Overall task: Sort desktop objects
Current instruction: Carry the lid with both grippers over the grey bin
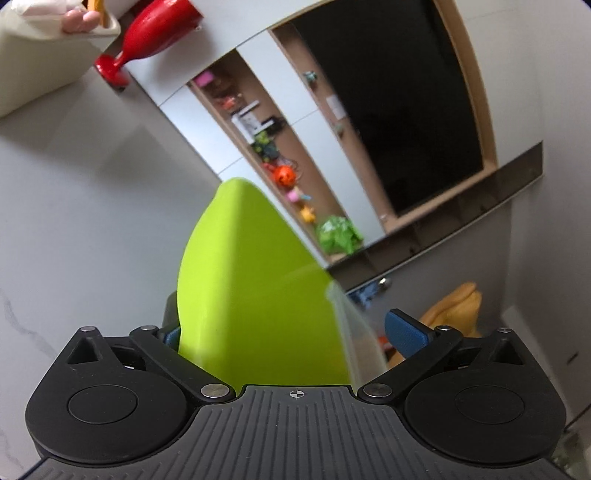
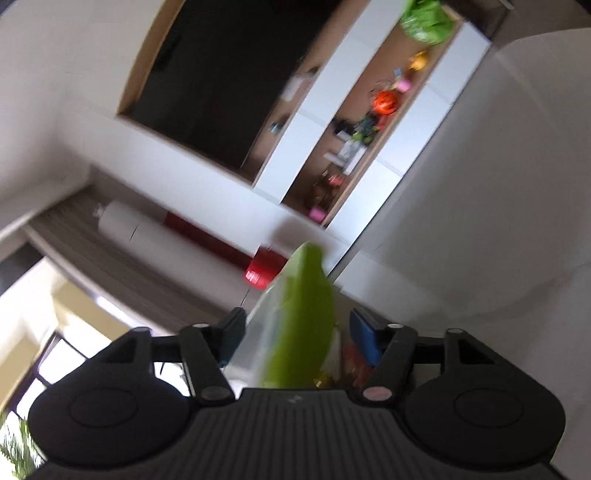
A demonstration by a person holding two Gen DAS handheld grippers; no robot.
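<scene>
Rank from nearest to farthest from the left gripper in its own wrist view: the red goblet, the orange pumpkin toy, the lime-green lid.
1. Lime-green lid, between the left gripper's fingers.
2. Red goblet, upper left, on the table.
3. Orange pumpkin toy, on the far shelf.

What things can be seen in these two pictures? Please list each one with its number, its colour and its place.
green lid: one, lime green, on a clear container, between the left gripper's fingers
red goblet: one, red, far end of the white table, beside the box
cream box: one, cream, far left on the table
white table: one, white with grey veins, under everything
shelf column: one, wood, full of small colourful toys, on the far wall
dark opening: one, black, wood-framed, beside the shelves
yellow cushion: one, yellow, low at the right
left gripper: one, black with blue pads, wide open
right gripper: one, black with blue pads, the green lid between its fingers; contact unclear
</scene>
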